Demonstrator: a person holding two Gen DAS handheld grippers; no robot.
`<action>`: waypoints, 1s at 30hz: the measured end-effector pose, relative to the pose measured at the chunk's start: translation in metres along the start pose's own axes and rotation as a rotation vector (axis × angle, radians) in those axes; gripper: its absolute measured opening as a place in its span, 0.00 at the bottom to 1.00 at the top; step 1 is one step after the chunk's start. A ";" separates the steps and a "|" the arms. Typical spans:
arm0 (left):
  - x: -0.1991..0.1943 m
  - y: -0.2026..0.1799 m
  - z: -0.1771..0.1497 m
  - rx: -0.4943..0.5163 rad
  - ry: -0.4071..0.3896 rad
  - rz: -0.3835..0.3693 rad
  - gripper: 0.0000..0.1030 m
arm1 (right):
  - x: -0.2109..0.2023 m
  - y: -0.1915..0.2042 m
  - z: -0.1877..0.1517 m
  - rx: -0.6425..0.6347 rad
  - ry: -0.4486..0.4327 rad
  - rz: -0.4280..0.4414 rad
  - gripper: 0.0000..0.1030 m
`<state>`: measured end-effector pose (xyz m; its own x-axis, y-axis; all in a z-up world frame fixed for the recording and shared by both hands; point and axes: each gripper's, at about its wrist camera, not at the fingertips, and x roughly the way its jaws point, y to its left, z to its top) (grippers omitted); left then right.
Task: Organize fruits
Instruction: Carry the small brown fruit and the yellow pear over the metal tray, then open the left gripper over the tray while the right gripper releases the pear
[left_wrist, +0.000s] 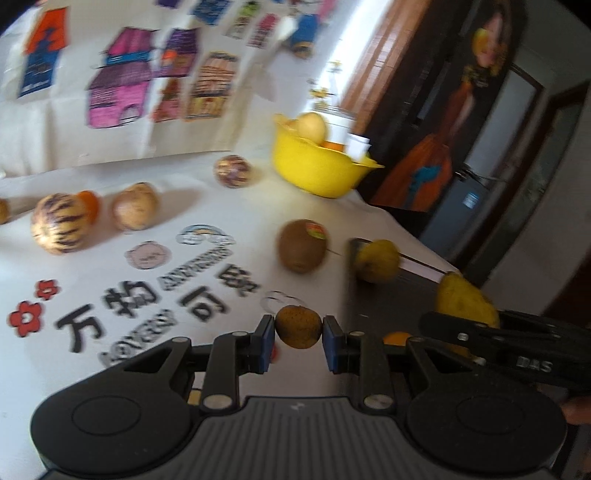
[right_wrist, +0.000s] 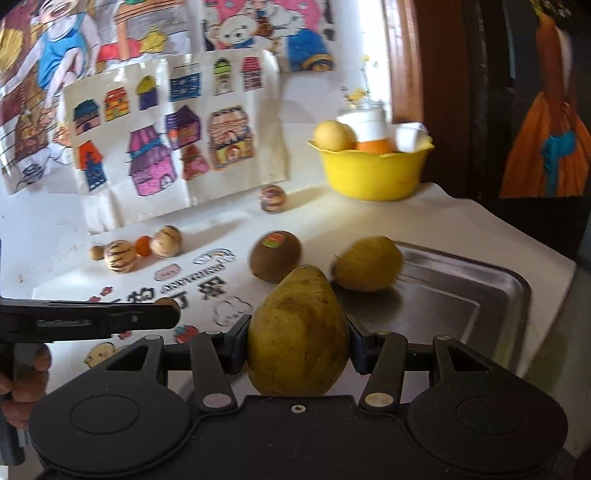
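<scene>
Left gripper (left_wrist: 298, 328): its jaws are clamping a small brown fruit (left_wrist: 298, 327) between the blue pads, lifted clear of the tabletop (left_wrist: 229, 236). Right gripper (right_wrist: 297, 338): its jaws are grasping a large pear (right_wrist: 297, 332), stem end pointing away from the camera. The two grippers are sitting side by side (each is showing at the edge of the other's view), and a hand (right_wrist: 22, 384) is wrapping the left one's handle. Just beyond the right gripper, a second pear (right_wrist: 367, 264) is resting at the rim of a steel tray (right_wrist: 461, 295), with a stickered kiwi (right_wrist: 275, 258) just beside it on the printed cloth. Farther left, two striped melons (right_wrist: 120, 256) and a small orange (right_wrist: 143, 245) are forming a row. At the back, a yellow bowl (right_wrist: 373, 173) is holding more fruit, with another striped fruit (right_wrist: 272, 198) lying near it.
</scene>
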<state>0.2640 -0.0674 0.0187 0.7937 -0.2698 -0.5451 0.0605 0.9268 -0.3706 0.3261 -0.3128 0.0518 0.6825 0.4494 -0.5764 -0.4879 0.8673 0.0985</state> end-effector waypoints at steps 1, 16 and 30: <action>0.001 -0.006 -0.001 0.016 0.000 -0.013 0.30 | 0.000 -0.004 -0.003 0.006 0.001 -0.007 0.52; 0.031 -0.068 -0.028 0.221 0.092 -0.074 0.30 | 0.037 -0.045 0.008 0.019 0.063 -0.010 0.52; 0.041 -0.073 -0.035 0.241 0.131 -0.023 0.30 | 0.071 -0.038 0.010 0.006 0.112 -0.023 0.52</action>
<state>0.2715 -0.1553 -0.0029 0.7061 -0.3087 -0.6373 0.2327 0.9511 -0.2029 0.3987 -0.3119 0.0151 0.6278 0.4033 -0.6658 -0.4696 0.8784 0.0892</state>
